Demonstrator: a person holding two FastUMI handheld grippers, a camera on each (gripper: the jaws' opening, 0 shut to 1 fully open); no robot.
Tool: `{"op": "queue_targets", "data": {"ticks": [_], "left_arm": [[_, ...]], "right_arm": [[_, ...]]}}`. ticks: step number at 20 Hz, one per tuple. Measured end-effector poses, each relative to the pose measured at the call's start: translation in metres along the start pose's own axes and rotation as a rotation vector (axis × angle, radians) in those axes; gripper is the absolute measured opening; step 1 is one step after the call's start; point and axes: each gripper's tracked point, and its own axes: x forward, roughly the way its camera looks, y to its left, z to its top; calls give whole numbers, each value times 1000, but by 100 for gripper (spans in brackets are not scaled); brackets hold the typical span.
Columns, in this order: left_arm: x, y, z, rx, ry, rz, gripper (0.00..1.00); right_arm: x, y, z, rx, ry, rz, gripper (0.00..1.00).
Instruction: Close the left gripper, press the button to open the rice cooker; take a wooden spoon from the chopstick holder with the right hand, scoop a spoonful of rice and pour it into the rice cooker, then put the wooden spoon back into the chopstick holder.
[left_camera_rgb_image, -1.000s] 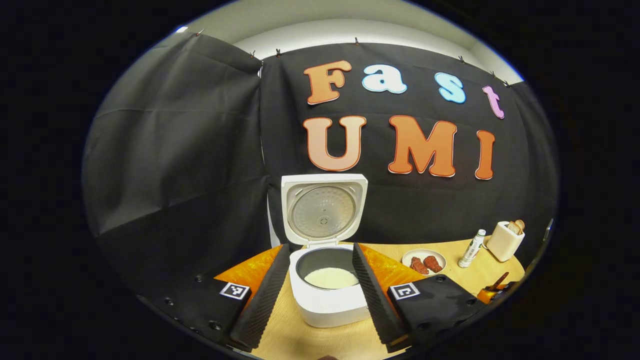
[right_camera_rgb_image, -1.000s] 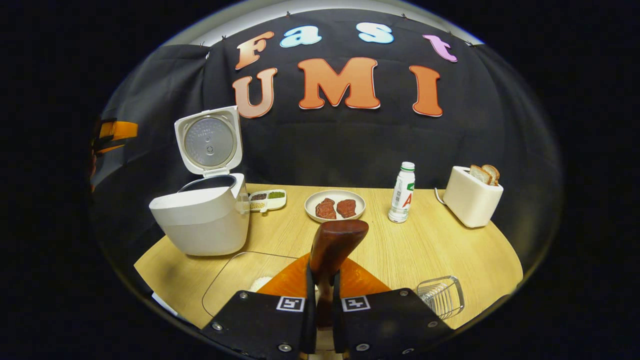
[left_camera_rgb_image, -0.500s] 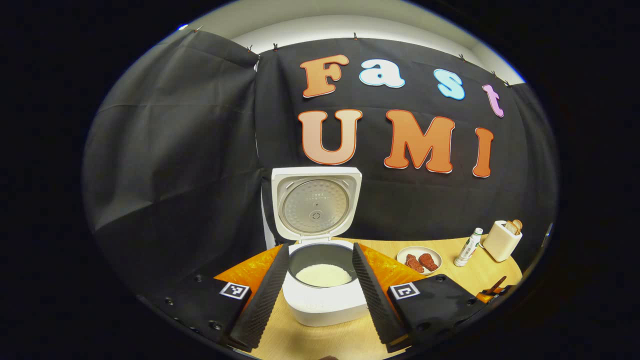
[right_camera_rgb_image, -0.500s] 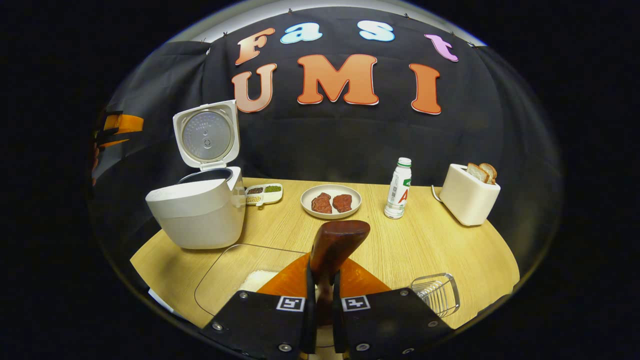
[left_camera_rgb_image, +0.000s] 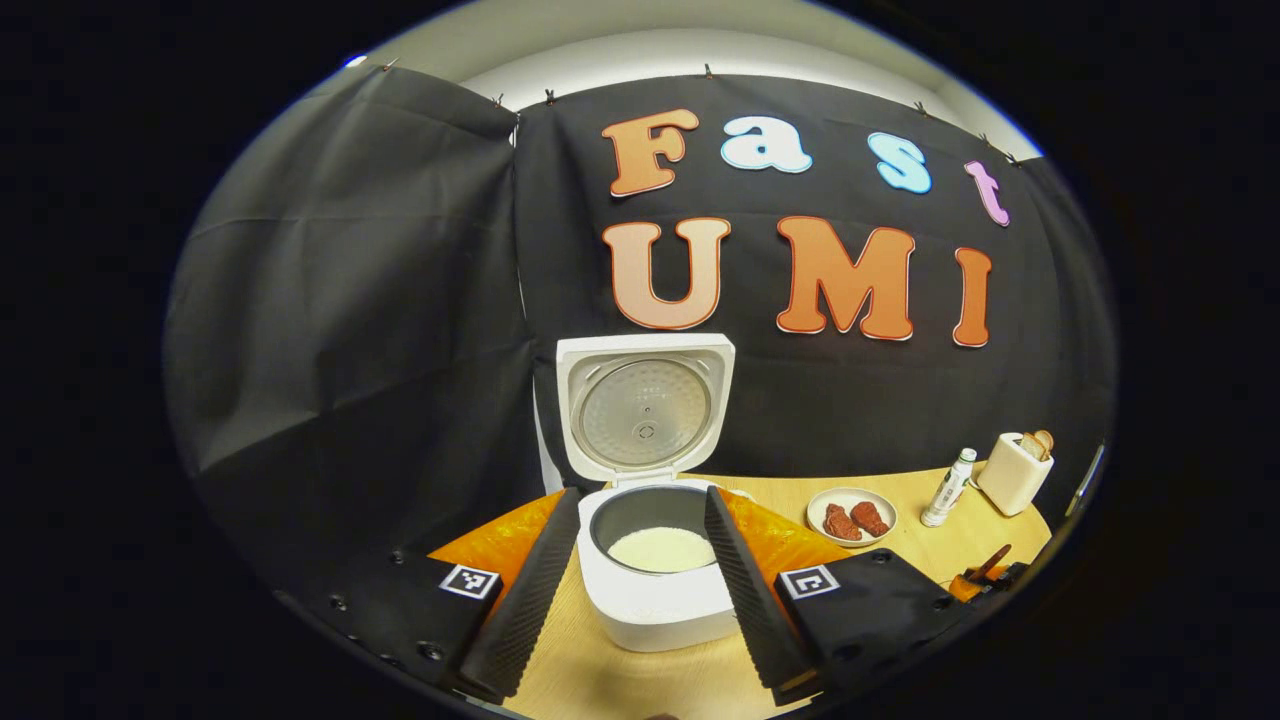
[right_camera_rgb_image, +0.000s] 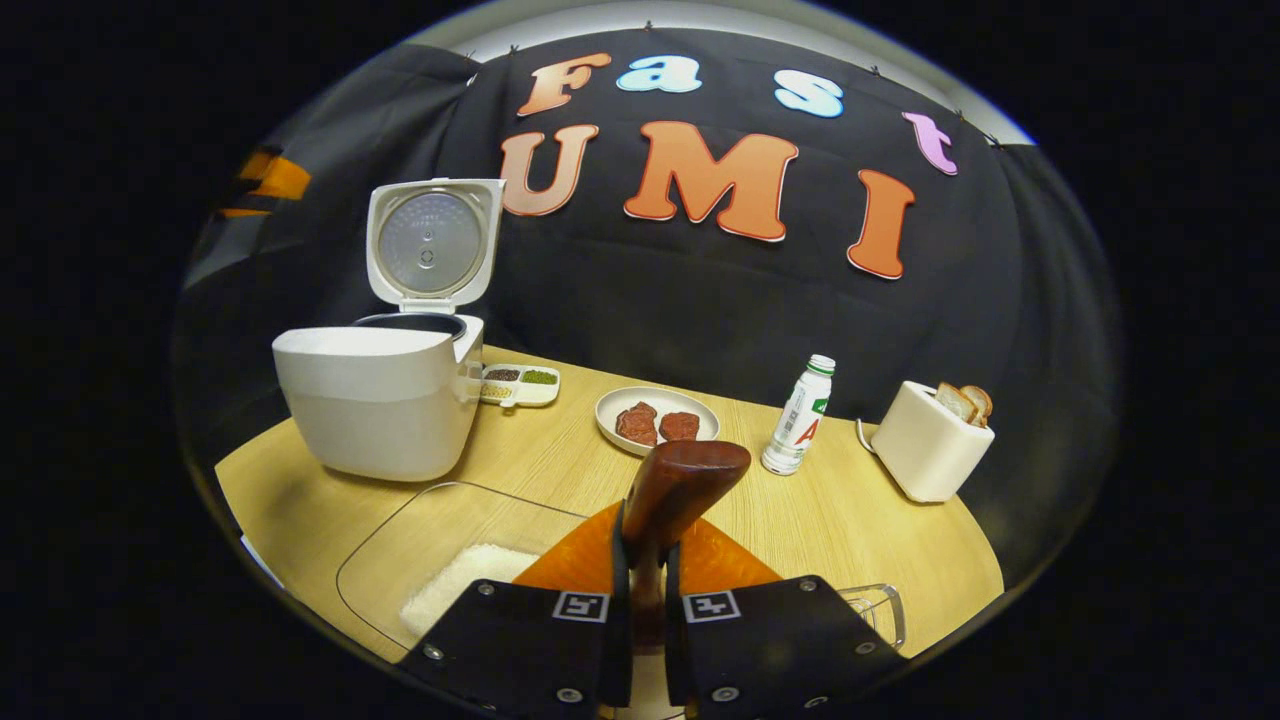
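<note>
Right gripper view: fingers (right_camera_rgb_image: 612, 590) clamp the glossy wooden spoon (right_camera_rgb_image: 680, 490) — left gripper (left_camera_rgb_image: 636, 590) spread wide.

Bare table (right_camera_rgb_image: 560, 465) lies between the cooker (right_camera_rgb_image: 375, 395) and the clear rice tray (right_camera_rgb_image: 400, 545), room to pass. The raised lid (right_camera_rgb_image: 432, 240) blocks the cooker's back (pot mouth open above). Plate (right_camera_rgb_image: 655, 415), bottle (right_camera_rgb_image: 798, 420) and toaster (right_camera_rgb_image: 925, 445) line the far edge.

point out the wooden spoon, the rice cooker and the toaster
wooden spoon (right_camera_rgb_image: 685, 480), right gripper view, on its bowl
rice cooker (right_camera_rgb_image: 375, 400), right gripper view, on its body's side wall
toaster (right_camera_rgb_image: 925, 450), right gripper view, on its front face
</note>
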Motion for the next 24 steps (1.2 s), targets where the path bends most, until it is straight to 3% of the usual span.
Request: {"op": "queue_targets", "data": {"ticks": [1, 6, 11, 18, 23, 24], "left_arm": [[1, 1, -2, -3, 6, 0, 87], [5, 6, -10, -9, 24, -5, 87], [4, 16, -19, -17, 48, -5, 88], [5, 41, -32, -41, 82, 34, 88], [5, 60, -36, -60, 93, 66, 87], [5, 63, -38, -63, 94, 73, 88]], "right_arm": [[-2, 1, -2, 7, -1, -3, 13], [-12, 6, -16, 42, 33, -14, 13], [-23, 23, -27, -28, 69, 12, 13], [-21, 47, -24, 141, 160, 83, 13], [-18, 70, -19, 153, 220, 148, 13], [-18, 75, -19, 178, 235, 166, 9]]}}
